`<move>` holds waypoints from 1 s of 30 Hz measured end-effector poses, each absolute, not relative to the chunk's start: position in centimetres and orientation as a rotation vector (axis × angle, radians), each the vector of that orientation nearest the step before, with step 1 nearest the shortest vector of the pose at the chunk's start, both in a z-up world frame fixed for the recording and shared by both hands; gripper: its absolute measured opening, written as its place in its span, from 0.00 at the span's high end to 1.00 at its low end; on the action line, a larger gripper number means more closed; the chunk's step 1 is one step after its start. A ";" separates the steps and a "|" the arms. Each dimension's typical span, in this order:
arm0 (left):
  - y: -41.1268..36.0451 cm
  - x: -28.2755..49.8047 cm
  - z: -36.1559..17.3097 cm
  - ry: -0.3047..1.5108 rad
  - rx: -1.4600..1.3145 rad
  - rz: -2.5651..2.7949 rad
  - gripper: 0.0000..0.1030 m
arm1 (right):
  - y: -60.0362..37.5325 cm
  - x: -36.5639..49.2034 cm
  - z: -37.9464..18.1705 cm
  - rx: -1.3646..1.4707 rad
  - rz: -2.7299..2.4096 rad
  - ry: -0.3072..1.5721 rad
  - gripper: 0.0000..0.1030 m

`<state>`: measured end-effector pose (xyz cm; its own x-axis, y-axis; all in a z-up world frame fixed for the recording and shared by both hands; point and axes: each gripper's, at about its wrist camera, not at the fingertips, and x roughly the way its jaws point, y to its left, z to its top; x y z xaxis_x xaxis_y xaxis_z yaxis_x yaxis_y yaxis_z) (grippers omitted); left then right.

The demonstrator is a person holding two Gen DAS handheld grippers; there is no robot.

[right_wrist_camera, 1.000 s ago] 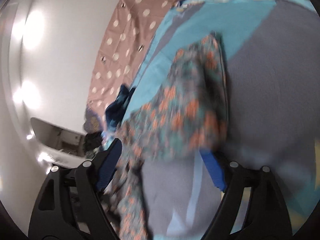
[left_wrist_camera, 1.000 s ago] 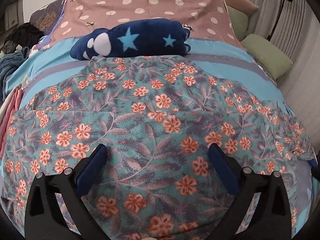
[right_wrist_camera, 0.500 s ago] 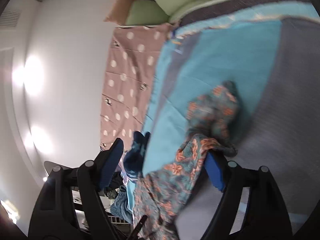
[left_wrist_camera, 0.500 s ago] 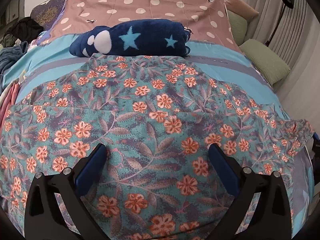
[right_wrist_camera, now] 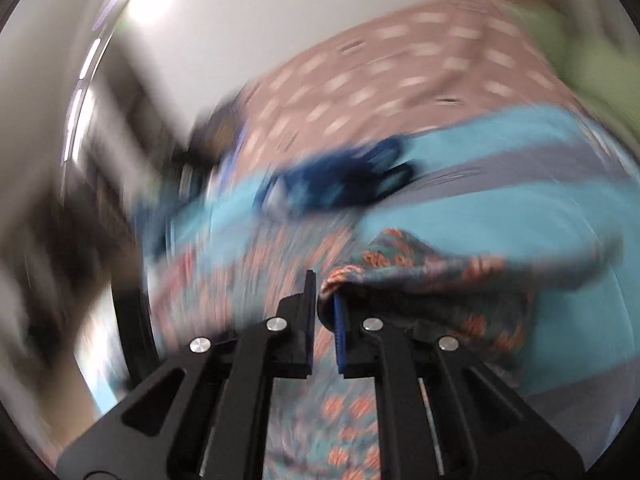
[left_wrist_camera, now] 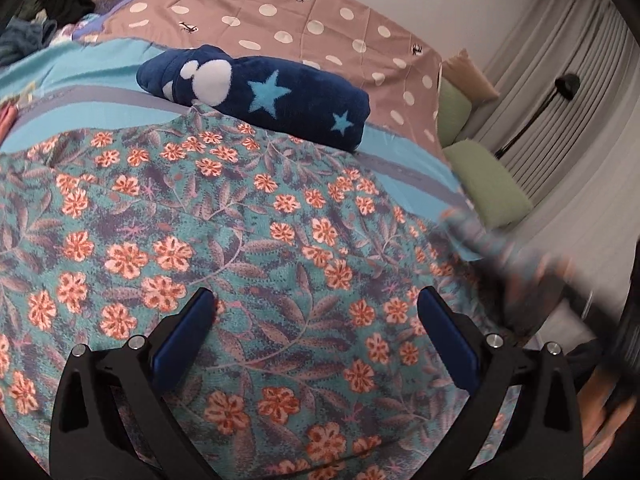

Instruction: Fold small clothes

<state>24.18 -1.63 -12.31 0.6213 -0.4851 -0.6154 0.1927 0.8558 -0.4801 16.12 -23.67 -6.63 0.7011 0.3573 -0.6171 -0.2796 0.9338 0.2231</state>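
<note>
My floral cloth (left_wrist_camera: 224,240) fills the lower and middle of the left view, spread flat over the bed (left_wrist_camera: 80,76), teal with orange flowers and grey-purple leaves. Its far edge stops just short of a folded navy blanket (left_wrist_camera: 256,96) with stars, top centre; beyond that lies a dotted pink sheet (left_wrist_camera: 320,12). At the right of the frame the cloth's edge is lifted and blurred, with two green pillows (left_wrist_camera: 492,184) and a tan one (left_wrist_camera: 468,76) past it along the curtain. Bare blue bedcover shows at upper left.

One cloth, one blanket, three pillows.

My left hand-held gripper (left_wrist_camera: 316,320) stands wide, both blue pads over the cloth, nothing pinched between them.

My right hand-held gripper (right_wrist_camera: 322,304) has just been closing and is now narrow, with a bunched corner of the cloth (right_wrist_camera: 400,264) caught at its pads, lower centre of a heavily blurred view. The cloth trails rightward off the tips.
</note>
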 end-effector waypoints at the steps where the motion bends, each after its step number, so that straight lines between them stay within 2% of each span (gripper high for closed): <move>1: -1.4 24.2 -12.3 0.808 -0.415 -0.410 0.01 | -21.2 15.1 -8.2 -0.017 0.398 0.765 0.90; 2: -1.2 24.3 -12.4 0.806 -0.431 -0.416 0.01 | -19.6 14.2 -9.8 -0.123 0.423 0.817 0.80; 3: -1.1 24.4 -12.4 0.804 -0.440 -0.420 0.01 | -18.4 13.2 -11.4 -0.222 0.434 0.866 0.59; 4: -1.2 24.4 -12.4 0.805 -0.437 -0.419 0.01 | -17.9 12.1 -12.3 -0.283 0.440 0.882 0.51; 5: -1.2 24.4 -12.3 0.805 -0.432 -0.417 0.01 | -17.7 10.9 -12.7 -0.331 0.436 0.862 0.46; 6: -1.3 24.4 -12.3 0.807 -0.420 -0.412 0.01 | -17.9 10.0 -12.5 -0.339 0.432 0.843 0.46; 7: -1.3 24.4 -12.3 0.807 -0.413 -0.410 0.01 | -18.7 9.4 -12.0 -0.311 0.427 0.841 0.43; 8: -1.3 24.4 -12.4 0.807 -0.412 -0.409 0.01 | -20.2 8.9 -11.3 -0.233 0.415 0.838 0.37; 9: -1.3 24.4 -12.4 0.807 -0.416 -0.411 0.01 | -21.7 8.6 -10.6 -0.149 0.414 0.832 0.35; 13: -1.4 24.4 -12.4 0.807 -0.413 -0.409 0.01 | -28.7 8.6 -9.0 0.198 0.324 0.821 0.37; 15: -1.4 24.4 -12.4 0.806 -0.414 -0.410 0.01 | -33.4 9.8 -8.9 0.428 0.225 0.811 0.48; 16: -1.4 24.4 -12.4 0.806 -0.415 -0.410 0.01 | -35.4 10.4 -9.0 0.517 0.178 0.809 0.49; 19: -1.4 24.4 -12.4 0.806 -0.414 -0.410 0.01 | -39.7 12.0 -10.7 0.753 0.084 0.841 0.49; 22: -1.4 24.4 -12.4 0.807 -0.413 -0.409 0.01 | -41.0 13.4 -12.6 0.934 0.138 0.869 0.43; 25: -1.5 24.3 -12.4 0.808 -0.409 -0.408 0.01 | -41.2 15.4 -13.0 0.948 0.113 0.858 0.41; 26: -1.5 24.3 -12.4 0.808 -0.410 -0.408 0.01 | -41.2 16.0 -12.9 0.926 0.092 0.859 0.46; 27: -1.5 24.3 -12.4 0.807 -0.412 -0.409 0.01 | -41.1 16.6 -12.8 0.904 0.080 0.859 0.69; 28: -1.5 24.3 -12.4 0.807 -0.413 -0.410 0.01 | -40.6 17.2 -12.2 0.856 0.061 0.859 0.81; 30: -1.5 24.3 -12.4 0.802 -0.421 -0.412 0.01 | -38.4 17.3 -10.0 0.762 0.037 0.793 0.87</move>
<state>24.30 -1.49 -12.40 0.6260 -0.5025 -0.5964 0.1916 0.8404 -0.5070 17.27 -38.43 -9.99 0.7154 0.3033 -0.6295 0.2426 0.7370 0.6308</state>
